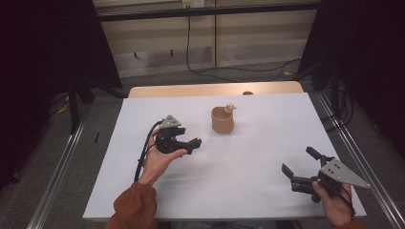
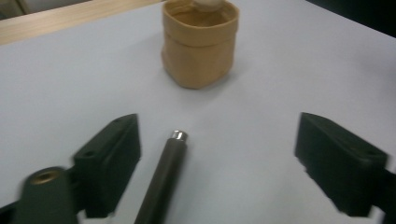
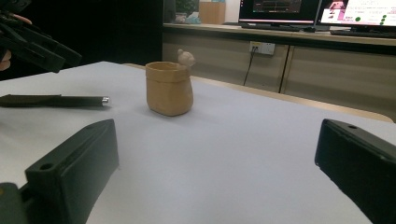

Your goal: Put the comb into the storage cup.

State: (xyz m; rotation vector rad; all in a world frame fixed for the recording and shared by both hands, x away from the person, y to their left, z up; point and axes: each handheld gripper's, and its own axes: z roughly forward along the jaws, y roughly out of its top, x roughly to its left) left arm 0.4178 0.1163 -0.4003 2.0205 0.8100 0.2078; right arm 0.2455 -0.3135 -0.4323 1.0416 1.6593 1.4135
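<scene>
A dark pen (image 2: 163, 177) with a silver tip lies flat on the white table top, left of a tan pouch (image 1: 222, 121). The pouch stands upright with a small pale figure (image 1: 229, 107) at its rim. My left gripper (image 1: 193, 144) hovers over the pen, open, and the pen lies below the gap nearer one jaw, untouched. From the left gripper view (image 2: 217, 140) the pouch (image 2: 200, 46) is straight ahead. My right gripper (image 1: 298, 161) rests low at the near right, open and holding nothing. Its view (image 3: 217, 135) looks across to the pouch (image 3: 169, 88), the pen (image 3: 56, 100) and the left gripper (image 3: 32, 46).
The white table top (image 1: 248, 157) ends in a wooden strip (image 1: 215, 89) at the far side. Metal rails (image 1: 62, 162) run along both sides. Cables (image 1: 229, 70) lie on the floor beyond. Monitors (image 3: 280, 9) stand on a far bench.
</scene>
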